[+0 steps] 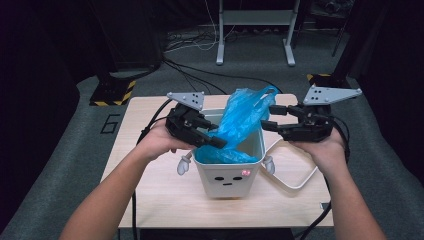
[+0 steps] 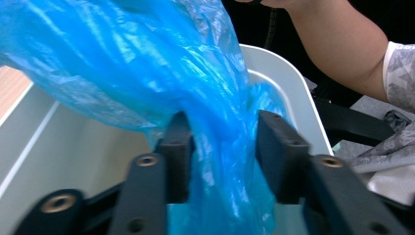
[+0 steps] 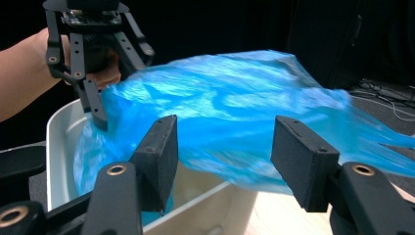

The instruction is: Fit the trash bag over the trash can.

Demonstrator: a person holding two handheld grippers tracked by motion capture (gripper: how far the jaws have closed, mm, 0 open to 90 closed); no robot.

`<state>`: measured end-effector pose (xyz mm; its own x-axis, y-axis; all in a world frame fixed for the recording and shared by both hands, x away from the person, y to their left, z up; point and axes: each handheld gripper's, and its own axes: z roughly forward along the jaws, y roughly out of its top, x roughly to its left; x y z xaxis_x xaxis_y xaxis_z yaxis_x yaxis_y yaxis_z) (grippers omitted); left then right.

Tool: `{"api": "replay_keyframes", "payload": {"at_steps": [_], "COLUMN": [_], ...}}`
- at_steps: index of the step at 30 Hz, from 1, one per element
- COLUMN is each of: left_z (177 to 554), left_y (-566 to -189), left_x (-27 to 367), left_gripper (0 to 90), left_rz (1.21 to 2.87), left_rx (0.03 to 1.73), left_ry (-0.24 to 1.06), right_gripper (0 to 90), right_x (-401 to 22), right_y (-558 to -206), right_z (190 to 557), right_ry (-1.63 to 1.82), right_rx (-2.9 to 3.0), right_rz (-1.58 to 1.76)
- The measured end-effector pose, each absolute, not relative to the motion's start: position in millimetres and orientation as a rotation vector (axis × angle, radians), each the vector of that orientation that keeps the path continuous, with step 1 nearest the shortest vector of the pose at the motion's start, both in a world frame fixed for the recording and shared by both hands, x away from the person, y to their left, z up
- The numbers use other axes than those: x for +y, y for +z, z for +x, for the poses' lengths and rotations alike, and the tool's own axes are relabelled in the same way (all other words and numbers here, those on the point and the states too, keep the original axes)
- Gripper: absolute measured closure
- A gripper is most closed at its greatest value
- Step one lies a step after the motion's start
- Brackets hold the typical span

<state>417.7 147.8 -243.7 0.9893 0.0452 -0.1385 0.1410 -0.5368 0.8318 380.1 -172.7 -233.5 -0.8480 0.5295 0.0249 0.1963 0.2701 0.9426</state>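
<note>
Left hand-held gripper astride blue bag

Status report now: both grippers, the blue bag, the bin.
Left gripper open, fingers astride blue bag at bin rim. Right gripper open beside bag. Bag half in, top sticking out. No obstruction.

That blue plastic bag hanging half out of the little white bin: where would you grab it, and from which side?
Probably the loose upper edge of the blue plastic bag, the part that rises above the far rim of the white bin. It stands free in the air, bunched into folds thin enough for two jaws. Come in level from the right, where the right hand-held gripper already sits open beside it.
</note>
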Motion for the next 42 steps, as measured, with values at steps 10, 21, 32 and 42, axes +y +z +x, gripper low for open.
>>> {"api": "replay_keyframes", "payload": {"at_steps": [10,21,32,42], "left_z": [414,411,410,424], "left_y": [-229,-239,-240,-223], "left_x": [164,157,168,182], "left_gripper": [39.7,55.3,41.5,37.7], "left_rz": [2.105,2.150,2.133,2.108], "left_rx": [0.164,0.116,0.149,0.260], "left_ry": [-0.063,-0.087,-0.073,0.037], "right_gripper": [44.8,44.1,59.8,77.2], "right_x": [-144,-141,-114,-112], "right_y": [-234,-218,-247,-255], "right_z": [384,378,383,382], "right_ry": [1.568,1.600,1.504,1.433], "right_rx": [2.308,2.271,2.431,2.492], "right_rz": [0.610,0.574,0.534,0.507]}}
